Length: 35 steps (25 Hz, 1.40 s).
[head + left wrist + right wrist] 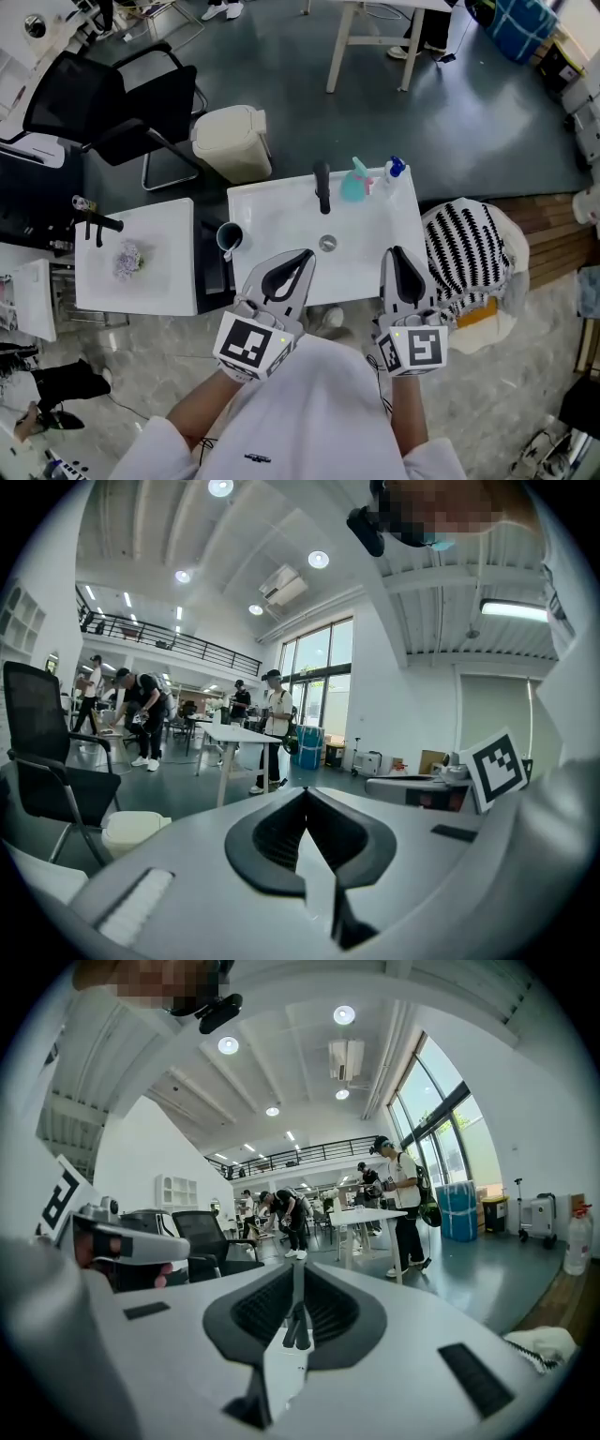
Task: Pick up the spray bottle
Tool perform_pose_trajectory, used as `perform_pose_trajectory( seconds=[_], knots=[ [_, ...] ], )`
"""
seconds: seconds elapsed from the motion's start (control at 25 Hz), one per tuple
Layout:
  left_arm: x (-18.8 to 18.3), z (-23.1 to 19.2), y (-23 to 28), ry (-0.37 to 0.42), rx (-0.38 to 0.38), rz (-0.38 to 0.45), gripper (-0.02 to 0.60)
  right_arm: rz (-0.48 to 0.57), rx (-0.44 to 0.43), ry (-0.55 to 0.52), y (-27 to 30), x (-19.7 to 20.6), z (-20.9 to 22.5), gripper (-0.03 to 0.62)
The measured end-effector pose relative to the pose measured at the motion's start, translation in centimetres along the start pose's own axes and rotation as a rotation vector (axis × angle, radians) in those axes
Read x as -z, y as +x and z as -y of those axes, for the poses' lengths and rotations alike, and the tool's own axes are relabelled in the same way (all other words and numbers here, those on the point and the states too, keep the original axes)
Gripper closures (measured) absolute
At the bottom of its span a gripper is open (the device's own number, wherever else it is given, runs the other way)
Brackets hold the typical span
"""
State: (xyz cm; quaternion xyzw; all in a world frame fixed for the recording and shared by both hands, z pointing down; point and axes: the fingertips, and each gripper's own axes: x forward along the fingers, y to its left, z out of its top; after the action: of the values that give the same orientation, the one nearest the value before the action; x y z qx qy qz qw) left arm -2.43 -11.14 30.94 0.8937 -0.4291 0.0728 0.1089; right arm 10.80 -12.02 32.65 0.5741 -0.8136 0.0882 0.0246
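Spray bottle [355, 180] stands right of the faucet [322, 187].

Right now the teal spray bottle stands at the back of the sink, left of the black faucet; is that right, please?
Not left: the head view shows the teal spray bottle at the back of the sink, right of the black faucet.

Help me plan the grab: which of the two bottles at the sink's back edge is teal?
The left bottle, nearer the black faucet; the right bottle is white with a blue cap.
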Motion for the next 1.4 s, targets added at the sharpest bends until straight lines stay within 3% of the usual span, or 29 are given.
perform_pose_trajectory(
  seconds=[0.36, 0.48, 0.96, 1.4],
  knots=[
    [0.5, -2.0, 3.5, -0.02, 0.006, -0.02, 0.578, -0.038, -0.015, -0.013, 5.0, 1.3, 1.6, 0.582],
    [1.0, -2.8, 4.4, -0.027, 0.003, -0.032, 0.578, -0.057, -0.028, -0.019, 6.7, 1.9, 1.9, 0.514],
    [3.9, -7.4, 8.2, -0.065, -0.052, -0.106, 0.578, -0.129, -0.066, -0.074, 13.9, 6.0, 3.8, 0.445],
    [6.0, -9.0, 10.9, -0.079, -0.081, -0.128, 0.578, -0.171, -0.075, -0.129, 18.6, 10.2, 5.8, 0.399]
  ],
)
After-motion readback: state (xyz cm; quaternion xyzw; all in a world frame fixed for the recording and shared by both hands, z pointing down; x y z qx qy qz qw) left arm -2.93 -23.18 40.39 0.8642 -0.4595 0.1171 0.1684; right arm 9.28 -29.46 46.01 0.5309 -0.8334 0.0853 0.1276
